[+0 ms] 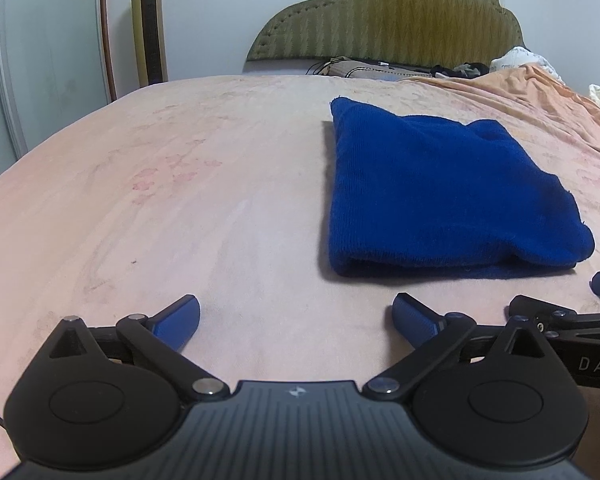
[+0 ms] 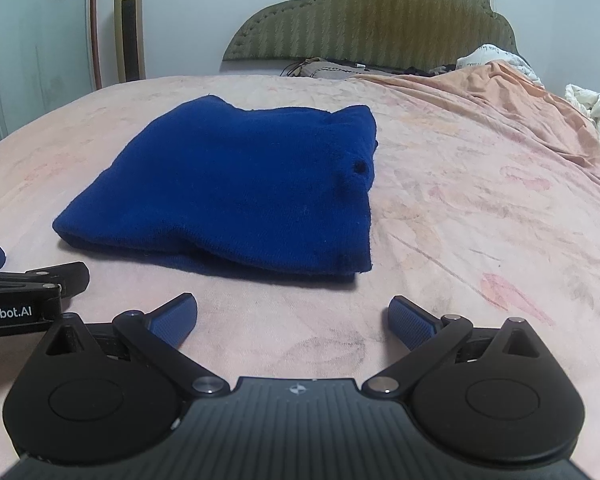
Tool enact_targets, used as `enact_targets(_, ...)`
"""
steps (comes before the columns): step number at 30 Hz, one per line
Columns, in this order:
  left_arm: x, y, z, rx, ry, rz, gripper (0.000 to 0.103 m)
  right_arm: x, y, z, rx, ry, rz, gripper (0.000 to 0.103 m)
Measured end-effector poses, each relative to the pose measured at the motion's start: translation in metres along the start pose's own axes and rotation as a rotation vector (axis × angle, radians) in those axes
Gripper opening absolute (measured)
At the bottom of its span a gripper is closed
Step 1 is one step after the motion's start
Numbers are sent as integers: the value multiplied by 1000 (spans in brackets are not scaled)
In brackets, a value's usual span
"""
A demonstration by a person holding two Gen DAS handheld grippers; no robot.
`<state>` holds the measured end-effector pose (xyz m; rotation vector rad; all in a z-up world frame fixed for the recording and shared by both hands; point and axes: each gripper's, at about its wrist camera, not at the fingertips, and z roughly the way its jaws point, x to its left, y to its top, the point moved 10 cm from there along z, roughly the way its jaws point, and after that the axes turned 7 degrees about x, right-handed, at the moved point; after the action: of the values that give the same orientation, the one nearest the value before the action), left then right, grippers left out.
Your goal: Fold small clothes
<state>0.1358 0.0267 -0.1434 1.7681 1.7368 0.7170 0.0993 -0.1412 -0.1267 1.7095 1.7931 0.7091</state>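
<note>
A blue knitted garment (image 1: 440, 192) lies folded into a thick rectangle on the pink bedsheet (image 1: 180, 180). It also shows in the right wrist view (image 2: 240, 188), its doubled edge toward me. My left gripper (image 1: 296, 320) is open and empty, low over the sheet, short of the garment and to its left. My right gripper (image 2: 292, 318) is open and empty, just in front of the garment's near edge. Each gripper shows at the edge of the other's view, the right one (image 1: 572, 320) and the left one (image 2: 28, 284).
An olive padded headboard (image 1: 384, 24) stands at the far end with pillows and dark clutter (image 1: 380, 68) below it. A rumpled orange blanket (image 2: 500, 92) and white bedding (image 2: 588, 108) lie at the far right. A gold tower fan (image 1: 150, 24) stands by the wall at left.
</note>
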Motion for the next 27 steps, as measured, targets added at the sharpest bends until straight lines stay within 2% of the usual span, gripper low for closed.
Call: enact_targets(27, 0, -1, 1, 3, 7, 9, 103, 0, -1, 0, -1, 5, 7, 103)
